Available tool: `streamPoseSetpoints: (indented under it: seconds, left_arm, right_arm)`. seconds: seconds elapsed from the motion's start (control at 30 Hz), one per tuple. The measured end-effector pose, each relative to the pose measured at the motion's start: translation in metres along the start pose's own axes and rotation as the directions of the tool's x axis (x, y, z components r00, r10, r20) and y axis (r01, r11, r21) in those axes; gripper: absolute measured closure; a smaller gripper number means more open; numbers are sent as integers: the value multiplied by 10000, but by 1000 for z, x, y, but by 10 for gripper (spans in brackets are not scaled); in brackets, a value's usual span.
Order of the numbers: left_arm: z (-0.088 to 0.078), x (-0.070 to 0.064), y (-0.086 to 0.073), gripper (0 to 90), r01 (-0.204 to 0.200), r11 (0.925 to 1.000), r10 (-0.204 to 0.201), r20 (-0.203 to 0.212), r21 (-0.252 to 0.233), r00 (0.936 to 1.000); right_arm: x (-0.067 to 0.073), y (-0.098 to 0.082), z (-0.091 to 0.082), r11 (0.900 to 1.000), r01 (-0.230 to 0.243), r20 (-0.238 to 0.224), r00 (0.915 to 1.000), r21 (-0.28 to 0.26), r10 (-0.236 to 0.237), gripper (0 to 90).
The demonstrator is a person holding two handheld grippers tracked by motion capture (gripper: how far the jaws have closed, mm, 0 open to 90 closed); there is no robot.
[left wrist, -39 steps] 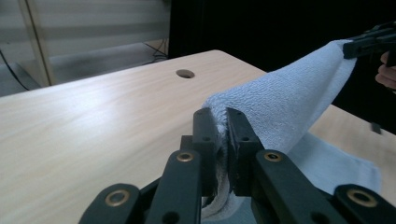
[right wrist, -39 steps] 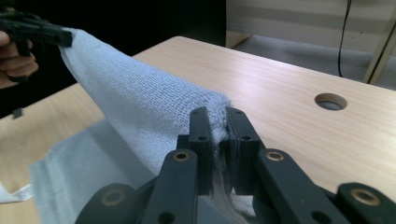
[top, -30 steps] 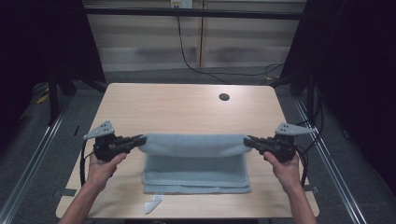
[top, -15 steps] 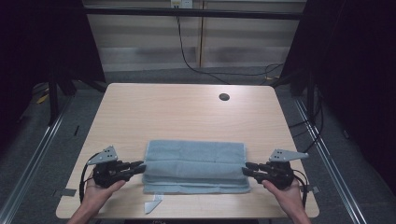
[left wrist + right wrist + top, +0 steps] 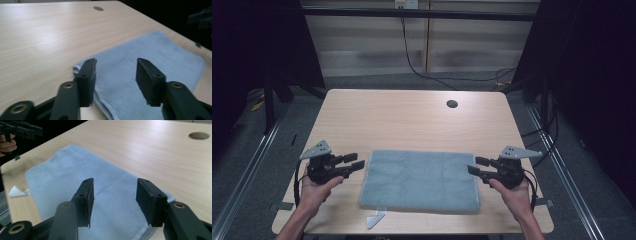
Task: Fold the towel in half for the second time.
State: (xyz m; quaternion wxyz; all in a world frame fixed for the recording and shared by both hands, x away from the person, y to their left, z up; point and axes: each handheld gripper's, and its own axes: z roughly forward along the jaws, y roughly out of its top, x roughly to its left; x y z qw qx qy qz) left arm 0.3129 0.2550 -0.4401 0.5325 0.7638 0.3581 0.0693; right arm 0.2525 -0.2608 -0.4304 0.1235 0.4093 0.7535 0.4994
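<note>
A pale blue towel (image 5: 419, 180) lies folded flat on the near half of the wooden table (image 5: 412, 125). My left gripper (image 5: 354, 160) hovers just off its left edge, and my right gripper (image 5: 476, 165) just off its right edge. Both point inward at the cloth. Both pairs of jaws have just been opening and stand apart with nothing pinched. In the left gripper view the towel's corner (image 5: 150, 50) lies beneath my left gripper (image 5: 116, 61). In the right gripper view the towel (image 5: 75, 167) spreads beyond my right gripper (image 5: 115, 181).
A white tag (image 5: 374, 219) sticks out from the towel's near left corner by the table's front edge. A round cable hole (image 5: 452, 104) sits at the far right of the tabletop. Dark floor, rails and cables surround the table.
The grippers held the towel's edge raised and stretched, then brought it down toward the near side. Now the towel lies flat, both jaws have opened, and the grippers have drawn slightly outward.
</note>
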Motion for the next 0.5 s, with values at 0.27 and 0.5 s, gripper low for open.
streamPoseSetpoints:
  seconds: [0.27, 0.5]
  left_arm:
    - [10, 33, 3, 400, 535, 9985, -516, -1322, 104, 9899]
    - [12, 41, -19, 300, 646, 9963, -533, -1833, 565, 9816]
  right_arm:
    - [-30, 13, 10, 9984, -384, 1125, 9927, -410, 428, 417]
    - [-46, -14, 13, 9924, -1219, 1746, 9769, -192, 1234, 312]
